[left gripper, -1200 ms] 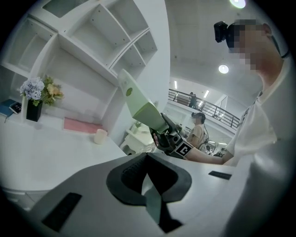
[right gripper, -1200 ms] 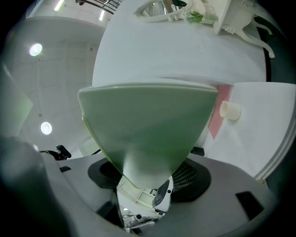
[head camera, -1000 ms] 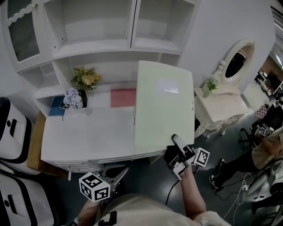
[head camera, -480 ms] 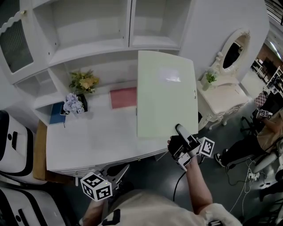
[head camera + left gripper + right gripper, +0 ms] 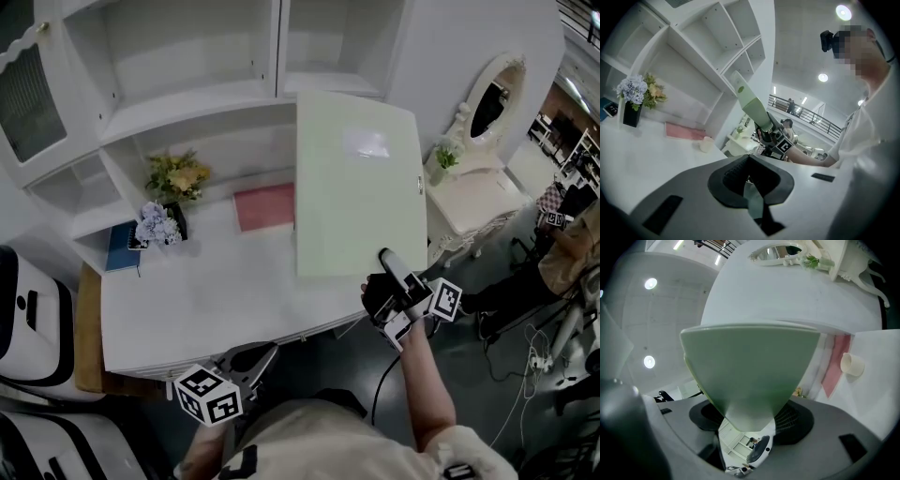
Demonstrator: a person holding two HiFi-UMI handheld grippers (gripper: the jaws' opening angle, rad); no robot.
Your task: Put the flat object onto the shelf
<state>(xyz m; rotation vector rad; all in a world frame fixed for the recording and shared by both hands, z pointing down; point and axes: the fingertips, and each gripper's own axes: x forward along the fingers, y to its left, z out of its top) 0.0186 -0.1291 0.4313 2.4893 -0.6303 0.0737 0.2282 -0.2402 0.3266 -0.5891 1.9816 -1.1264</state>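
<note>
White shelf unit (image 5: 187,94) with open compartments, rising behind a white tabletop (image 5: 216,300). The flat object (image 5: 361,187), a pale green board with rounded corners, is clear of the tabletop and held in the air over its right end. In the head view the board's far edge reaches the front of the lowest open shelf, and in the left gripper view the board slopes upward from its held end toward the shelves, not resting on any of them. A pink sheet (image 5: 264,206) lies flat at the back of the tabletop, its right end passing behind the board in the head view. Further left stand yellow flowers (image 5: 178,173) and a dark vase of pale lilac flowers (image 5: 157,223), with a blue book (image 5: 122,246) just left of the vase. The right claw (image 5: 387,261) is clamped on the board's near edge, which fills the space between its jaws in the right gripper view. The left claw (image 5: 262,354) hangs low before the tabletop's front edge, empty, jaw tips together. A small white cup (image 5: 707,144) stands on the tabletop near the pink sheet.
</note>
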